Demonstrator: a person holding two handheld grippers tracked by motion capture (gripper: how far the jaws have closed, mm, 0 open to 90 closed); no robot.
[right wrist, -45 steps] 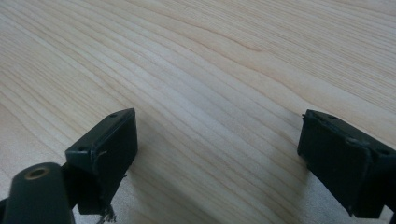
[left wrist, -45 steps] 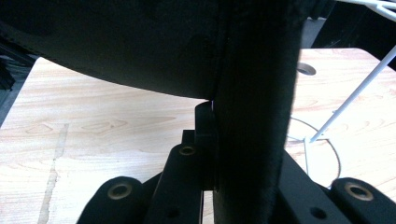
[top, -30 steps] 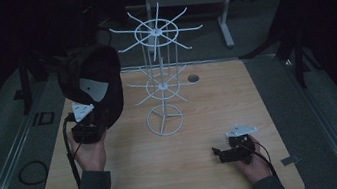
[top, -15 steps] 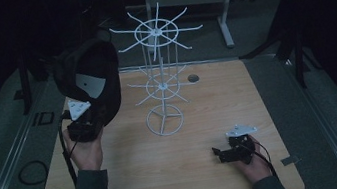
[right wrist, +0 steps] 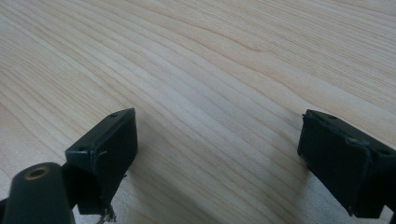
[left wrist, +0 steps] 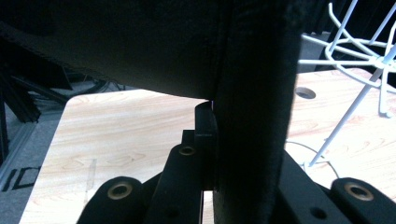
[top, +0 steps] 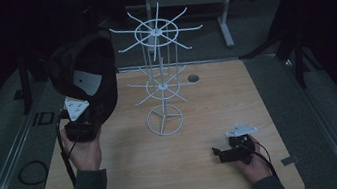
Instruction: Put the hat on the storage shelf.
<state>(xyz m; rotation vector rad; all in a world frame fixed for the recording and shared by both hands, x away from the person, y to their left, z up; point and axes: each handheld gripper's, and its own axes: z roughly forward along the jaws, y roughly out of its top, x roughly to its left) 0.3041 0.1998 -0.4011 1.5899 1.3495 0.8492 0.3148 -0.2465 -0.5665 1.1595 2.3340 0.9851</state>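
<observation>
A black cap [top: 86, 79] hangs in the air over the table's left side, its inside with a white label turned toward me. My left gripper [top: 82, 125] is shut on the cap's edge from below; in the left gripper view the dark fabric [left wrist: 252, 93] is pinched between the jaws of the left gripper [left wrist: 212, 116]. A white wire rack [top: 158, 75] with two tiers of spokes stands mid-table, right of the cap and apart from it. My right gripper [top: 223, 154] rests low at the front right, and in its own view the right gripper [right wrist: 217, 149] is open over bare wood.
The wooden table [top: 134, 180] has a round cable hole [top: 193, 77] behind the rack's base. Grey floor and metal rails flank both sides. A desk frame [top: 222, 10] stands beyond the far edge. The rack's spokes [left wrist: 359, 56] reach close to the cap on its right.
My left hand has lifted the cap slightly and drifted a little left. The right gripper has stayed where it was.
</observation>
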